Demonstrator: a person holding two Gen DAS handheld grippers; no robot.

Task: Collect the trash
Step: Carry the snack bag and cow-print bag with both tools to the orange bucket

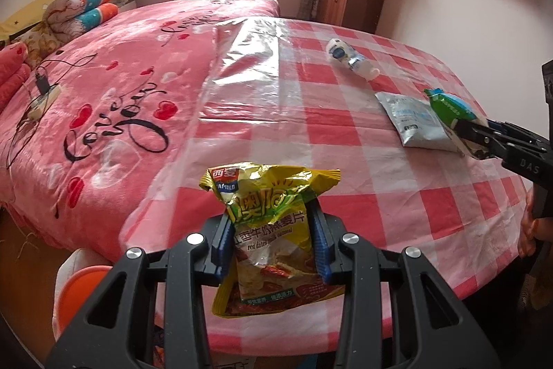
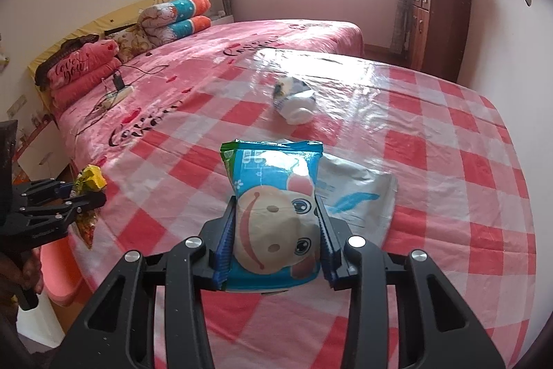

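Both grippers have a wrapper each, over the checkered table.

Left gripper (image 1: 271, 230) is pinched narrow around a yellow oatmeal bag (image 1: 273, 230), held off the near table (image 1: 397, 213) edge. Further right, a white bottle (image 1: 349, 57) lies on its side, with a silver pouch (image 1: 411, 120) flat nearer the edge. Right gripper (image 2: 276, 237) is clamped on a blue cartoon-face packet (image 2: 276, 213), just above that pouch.

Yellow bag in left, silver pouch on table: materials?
Yellow oatmeal bag: thin glossy printed plastic film, seemingly; it crumples and glints between the left gripper fingers. Silver pouch: probably metallised foil laminate, matte grey sheen, lying flat.
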